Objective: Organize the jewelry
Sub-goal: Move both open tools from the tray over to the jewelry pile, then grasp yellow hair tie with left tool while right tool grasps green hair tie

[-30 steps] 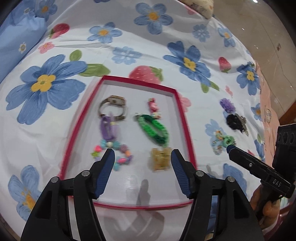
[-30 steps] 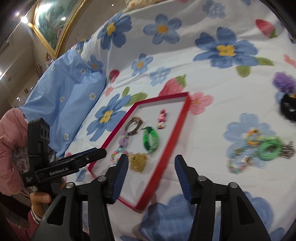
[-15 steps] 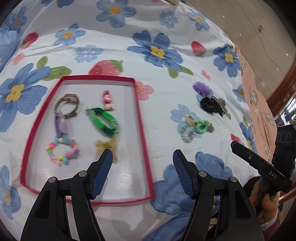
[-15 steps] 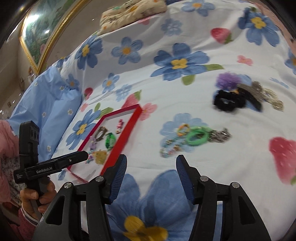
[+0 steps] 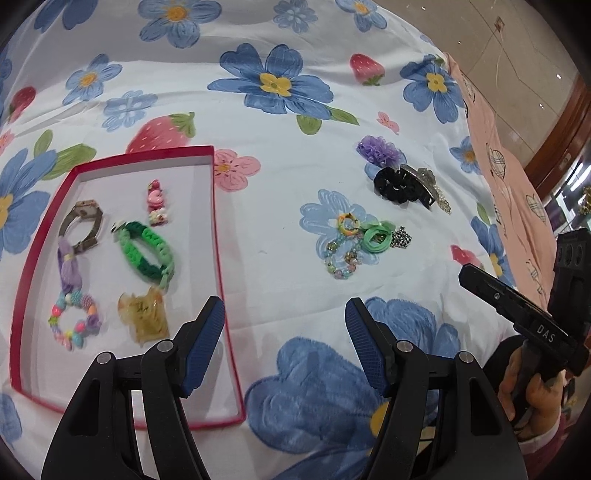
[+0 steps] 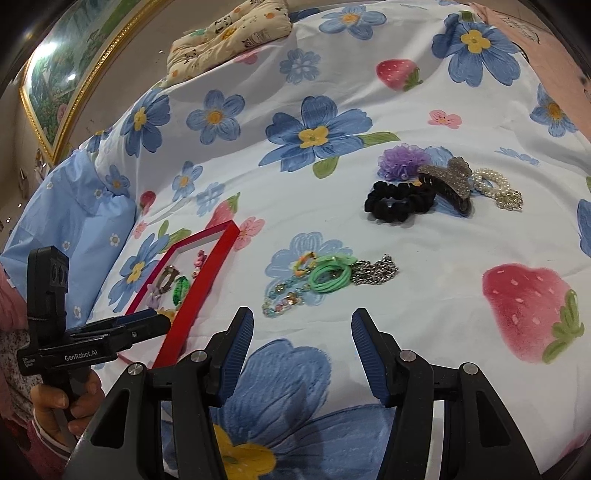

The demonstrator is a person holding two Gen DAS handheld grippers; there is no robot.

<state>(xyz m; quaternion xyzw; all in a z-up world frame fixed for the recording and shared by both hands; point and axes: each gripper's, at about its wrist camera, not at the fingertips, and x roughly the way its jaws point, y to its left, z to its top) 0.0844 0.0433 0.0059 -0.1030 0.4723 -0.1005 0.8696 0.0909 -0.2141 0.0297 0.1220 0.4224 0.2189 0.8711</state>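
Note:
A red-rimmed tray [image 5: 218, 236] [image 6: 201, 291] lies on the flowered bedspread, holding a watch [image 5: 83, 223], a green braided bracelet [image 5: 147, 251], a pink clip [image 5: 157, 203], a bead bracelet [image 5: 74, 321] and an amber clip [image 5: 144, 317]. To its right a loose cluster lies on the cloth: green hair ties [image 5: 376, 238] [image 6: 330, 277], a small colourful ring [image 6: 304, 264], a bead string [image 6: 282, 301] and a silver chain [image 6: 375, 271]. Farther off are a black scrunchie [image 6: 397, 201], a purple flower [image 6: 404, 158], a glitter claw clip [image 6: 448, 181] and a pearl band [image 6: 496, 184]. My left gripper [image 5: 284, 325] and right gripper [image 6: 302, 334] both hang open and empty.
A blue pillow [image 6: 62, 221] lies at the left and a patterned cushion [image 6: 229, 33] at the far end of the bed. Pink cloth [image 5: 509, 177] borders the bed's right side. A hand [image 6: 61, 400] holds the other gripper's handle.
Both views have swung right, from the tray toward the loose cluster on the cloth. The tray has slid to the left in each. Both grippers stay open and empty.

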